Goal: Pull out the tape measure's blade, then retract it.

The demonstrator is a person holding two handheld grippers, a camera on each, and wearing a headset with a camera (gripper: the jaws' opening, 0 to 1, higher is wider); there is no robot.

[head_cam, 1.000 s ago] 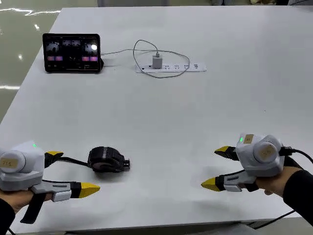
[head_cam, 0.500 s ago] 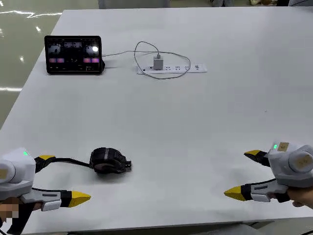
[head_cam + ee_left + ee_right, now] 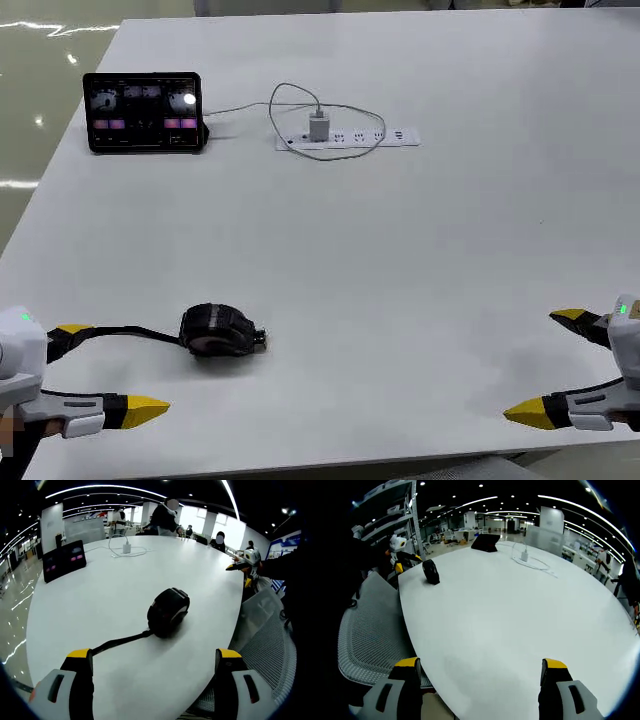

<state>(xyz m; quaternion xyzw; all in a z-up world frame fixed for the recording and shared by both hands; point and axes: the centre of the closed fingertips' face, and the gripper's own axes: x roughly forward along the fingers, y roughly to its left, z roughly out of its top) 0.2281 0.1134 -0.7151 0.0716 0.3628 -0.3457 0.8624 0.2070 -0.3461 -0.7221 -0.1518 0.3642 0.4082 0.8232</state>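
Head view: the tape measure [image 3: 220,330] rests on the white worktop [image 3: 400,260], toward the near left corner. A black strap [image 3: 130,329] runs from it leftward to the far jaw of the left gripper [image 3: 108,367]. Whether strap and jaw touch cannot be determined. The left gripper is open, its jaws spread wide with nothing between them, and the tape measure lies just beyond its tips, apart from both. The right gripper [image 3: 545,363] sits at the near right edge, likewise spread wide and empty, well apart from the tape measure.

Left gripper view: the tape measure lies ahead, between the lines of the two jaws, near but not in contact. No blade is visible outside the housing.

Right gripper view: the tape measure appears far across the worktop, beside the left gripper.

Task status: neither gripper holds the tape measure, and the blade appears fully housed. This condition fits either a task not yet begun or a completed pull-and-retract cycle, and the pictures do not settle which. If not begun, both steps are outstanding: steady the housing, draw the blade out, then let it return.

A tablet [image 3: 142,110] and a power strip [image 3: 350,138] stand at the far side, well apart from the work
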